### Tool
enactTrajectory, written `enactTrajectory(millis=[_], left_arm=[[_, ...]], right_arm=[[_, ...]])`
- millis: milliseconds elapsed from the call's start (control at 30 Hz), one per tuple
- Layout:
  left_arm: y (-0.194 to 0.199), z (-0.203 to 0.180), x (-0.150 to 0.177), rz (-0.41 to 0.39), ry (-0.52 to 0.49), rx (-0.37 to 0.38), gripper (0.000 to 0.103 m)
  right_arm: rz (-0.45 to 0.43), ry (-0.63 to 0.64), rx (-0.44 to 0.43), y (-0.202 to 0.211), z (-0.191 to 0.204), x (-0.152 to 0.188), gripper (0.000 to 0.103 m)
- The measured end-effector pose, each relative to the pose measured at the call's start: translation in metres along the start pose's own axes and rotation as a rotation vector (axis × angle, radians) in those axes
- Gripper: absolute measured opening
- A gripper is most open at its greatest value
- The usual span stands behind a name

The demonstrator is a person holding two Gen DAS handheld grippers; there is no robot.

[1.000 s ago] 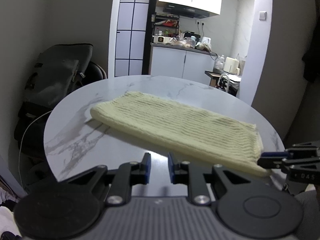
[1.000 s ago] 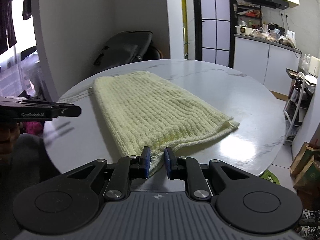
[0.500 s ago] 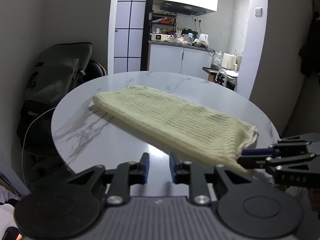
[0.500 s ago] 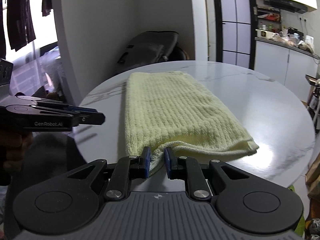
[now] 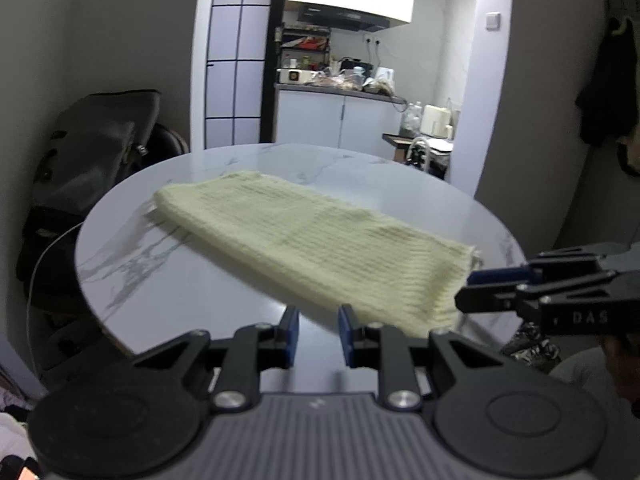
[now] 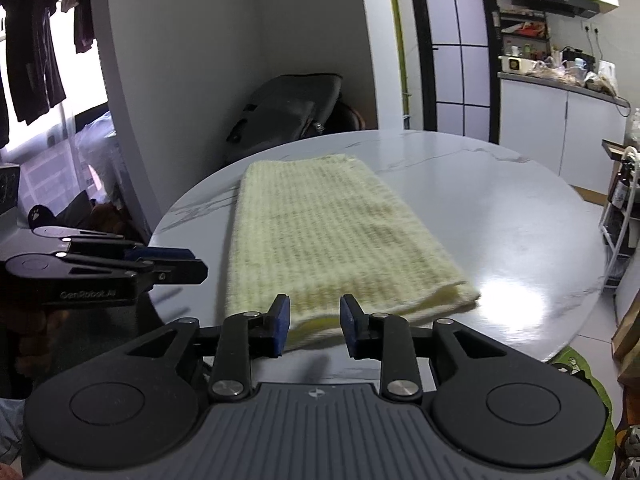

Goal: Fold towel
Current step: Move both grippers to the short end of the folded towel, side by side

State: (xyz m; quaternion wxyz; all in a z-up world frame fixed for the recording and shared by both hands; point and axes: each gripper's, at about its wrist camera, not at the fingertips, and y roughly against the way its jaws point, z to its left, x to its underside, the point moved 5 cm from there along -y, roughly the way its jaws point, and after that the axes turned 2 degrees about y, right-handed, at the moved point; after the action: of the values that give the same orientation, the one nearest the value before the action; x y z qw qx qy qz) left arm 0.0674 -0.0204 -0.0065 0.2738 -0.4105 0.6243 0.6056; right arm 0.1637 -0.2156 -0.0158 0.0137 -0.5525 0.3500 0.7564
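A pale yellow ribbed towel (image 5: 320,248) (image 6: 328,240) lies folded in a long strip on the round marble table (image 5: 160,280) (image 6: 500,220). My right gripper (image 6: 314,312) sits at the towel's near end; its jaws are opening, the towel's edge lies loosely between the blue pads, and they do not press on it. The left wrist view shows that gripper (image 5: 468,284) at the towel's right end. My left gripper (image 5: 318,320) hovers over the table's near rim, open by a small gap with nothing in it. The right wrist view shows it (image 6: 200,266) left of the towel.
A black bag (image 5: 96,140) (image 6: 288,108) rests on a chair behind the table's far left. Beyond the doorway stands a cluttered kitchen counter (image 5: 340,88). A white wire rack (image 6: 620,216) stands right of the table, and clothes (image 6: 32,40) hang at the window.
The right gripper's jaws, shut on the towel's near edge before, have spread and let it go. The left gripper has drawn back a little from the table.
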Motion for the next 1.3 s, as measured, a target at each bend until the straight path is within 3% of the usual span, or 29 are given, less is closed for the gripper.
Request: enactTrajectory(millis=[300,600,867,1000,1300], left_arm=[[0.0,-0.027,0.006,-0.009,-0.046,0.073,0.029],[-0.002,-0.052,0.014,-0.001,-0.112,0.159,0.035],[-0.012,-0.054,0.018,0.029,-0.122,0.168,0.038],[-0.013,-0.054,0.022,0.032,-0.124,0.172,0.049],[-0.011,-0.053,0.029,0.001,-0.114,0.155,0.049]], right_arm=[[-0.001,-0.035,0.058,0.0,-0.031,0.0,0.032],[-0.003,-0.058,0.092,-0.009,-0.053,-0.003,0.044],[0.015,-0.06,0.108,-0.023,-0.064,-0.005,0.045],[0.025,-0.073,0.117,-0.031,-0.071,-0.005,0.045],[0.022,-0.002,0.119,-0.035,-0.066,-0.004,0.044]])
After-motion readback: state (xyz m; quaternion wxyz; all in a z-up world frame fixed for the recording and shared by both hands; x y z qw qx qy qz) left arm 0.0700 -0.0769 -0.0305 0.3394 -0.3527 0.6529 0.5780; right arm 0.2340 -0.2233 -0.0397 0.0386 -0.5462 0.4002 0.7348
